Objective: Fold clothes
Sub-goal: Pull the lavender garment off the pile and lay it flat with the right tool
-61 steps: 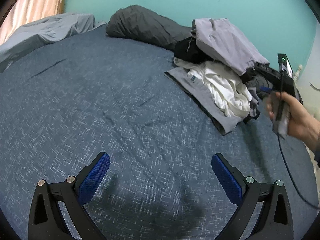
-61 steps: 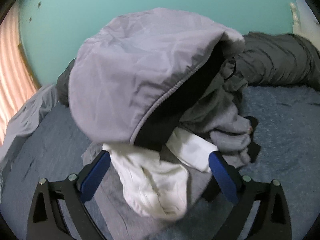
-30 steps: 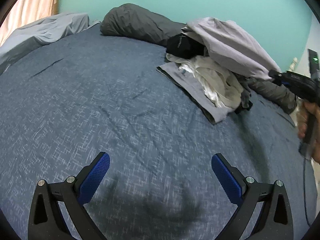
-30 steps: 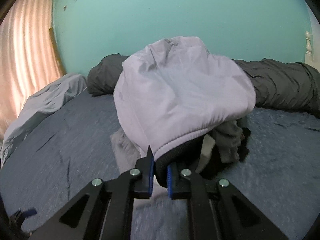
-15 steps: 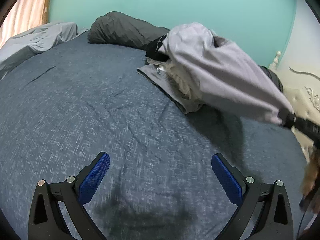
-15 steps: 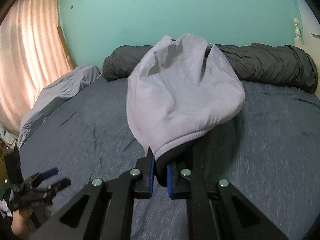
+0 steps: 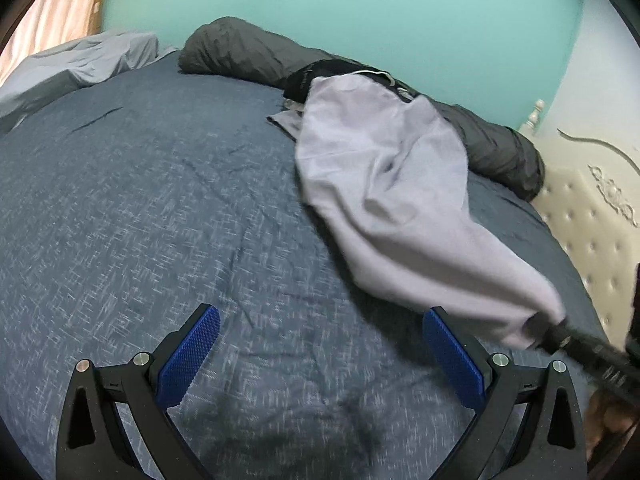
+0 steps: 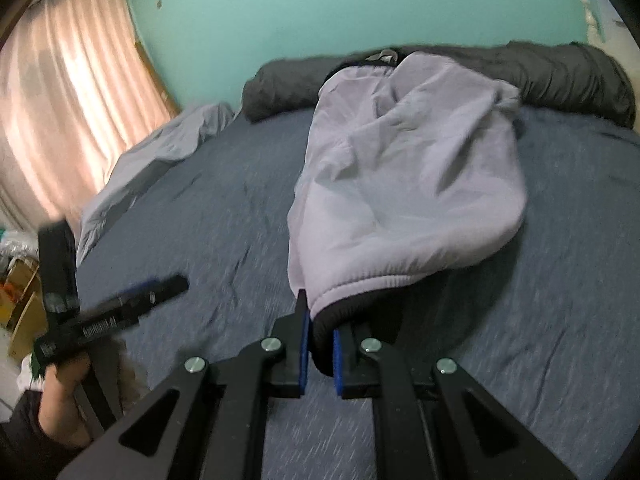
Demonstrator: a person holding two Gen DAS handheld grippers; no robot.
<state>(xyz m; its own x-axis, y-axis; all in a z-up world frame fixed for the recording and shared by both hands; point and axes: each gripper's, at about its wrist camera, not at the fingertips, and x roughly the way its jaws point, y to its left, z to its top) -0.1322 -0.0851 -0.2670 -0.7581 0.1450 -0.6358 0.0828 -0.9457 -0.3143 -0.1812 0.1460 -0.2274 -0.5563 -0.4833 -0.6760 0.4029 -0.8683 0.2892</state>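
A pale lilac-grey garment with a black lining stretches across the blue bed, its hem pinched in my right gripper, which is shut on it. The left wrist view shows the same garment drawn out from the clothes pile toward the right gripper at the lower right. My left gripper hovers open over bare bedding, with nothing between its blue pads. It shows blurred at the left of the right wrist view, as the left gripper in a hand.
A dark grey rolled duvet lies along the teal wall. A light grey sheet is bunched at the far left by a pink curtain. A cream tufted headboard borders the bed on the right.
My right gripper has dragged the lilac garment off the pile and toward the near side of the bed, stretching it out. The left gripper has swung sideways and stays open.
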